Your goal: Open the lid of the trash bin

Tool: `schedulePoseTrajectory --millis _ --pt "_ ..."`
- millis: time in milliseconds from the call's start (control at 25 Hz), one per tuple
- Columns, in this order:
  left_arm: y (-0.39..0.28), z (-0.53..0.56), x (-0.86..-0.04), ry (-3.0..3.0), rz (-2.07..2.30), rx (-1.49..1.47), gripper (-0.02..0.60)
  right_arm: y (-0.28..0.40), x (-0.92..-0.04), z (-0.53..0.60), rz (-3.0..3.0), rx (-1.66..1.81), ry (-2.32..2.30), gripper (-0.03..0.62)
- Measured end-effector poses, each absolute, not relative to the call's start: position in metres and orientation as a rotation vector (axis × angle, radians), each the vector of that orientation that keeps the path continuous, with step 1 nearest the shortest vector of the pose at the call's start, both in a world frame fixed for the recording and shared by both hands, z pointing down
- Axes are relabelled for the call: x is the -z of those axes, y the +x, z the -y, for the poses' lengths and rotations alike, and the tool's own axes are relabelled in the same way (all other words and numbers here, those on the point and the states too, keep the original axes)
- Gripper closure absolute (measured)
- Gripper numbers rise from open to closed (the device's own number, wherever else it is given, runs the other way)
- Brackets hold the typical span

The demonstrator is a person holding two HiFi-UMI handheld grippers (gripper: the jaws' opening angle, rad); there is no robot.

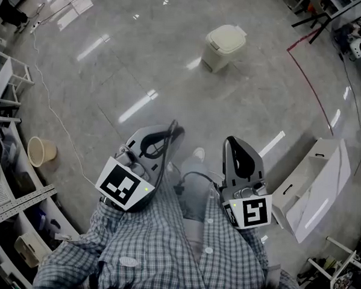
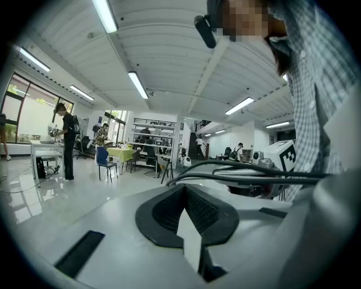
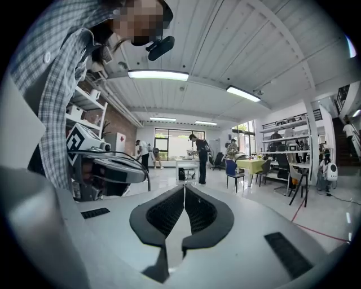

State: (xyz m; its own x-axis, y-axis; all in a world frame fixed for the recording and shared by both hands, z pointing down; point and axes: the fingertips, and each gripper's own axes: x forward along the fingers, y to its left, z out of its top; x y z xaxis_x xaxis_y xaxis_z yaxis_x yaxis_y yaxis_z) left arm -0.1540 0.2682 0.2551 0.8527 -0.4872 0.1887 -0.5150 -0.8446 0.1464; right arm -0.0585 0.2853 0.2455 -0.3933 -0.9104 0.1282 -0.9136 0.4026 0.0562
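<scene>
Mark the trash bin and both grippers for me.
trash bin (image 1: 224, 40): head view, on its closed lid.
left gripper (image 2: 184, 186): left gripper view, where its shut jaw tips meet.
right gripper (image 3: 184, 186): right gripper view, where its shut jaw tips meet.

Checked shirt (image 1: 163, 249) here, grey-blue and white, pale buttons down the front, long sleeves. The left gripper (image 1: 173, 129) and right gripper (image 1: 231, 141) are pale grey shells with black ribbed pads (image 3: 166, 214). Black cables (image 1: 162, 147) loop over the left one. Each carries a white cube (image 1: 125, 186) with black square markers.
</scene>
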Motion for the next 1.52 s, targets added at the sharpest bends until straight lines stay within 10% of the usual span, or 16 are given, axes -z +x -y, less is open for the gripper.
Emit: schedulePoseTrajectory --millis 1520 --pt "-0.072 -0.204 -0.229 2.796 1.093 -0.119 0.575 0.04 -0.236 -0.225 2.626 0.034 1.426 0.571"
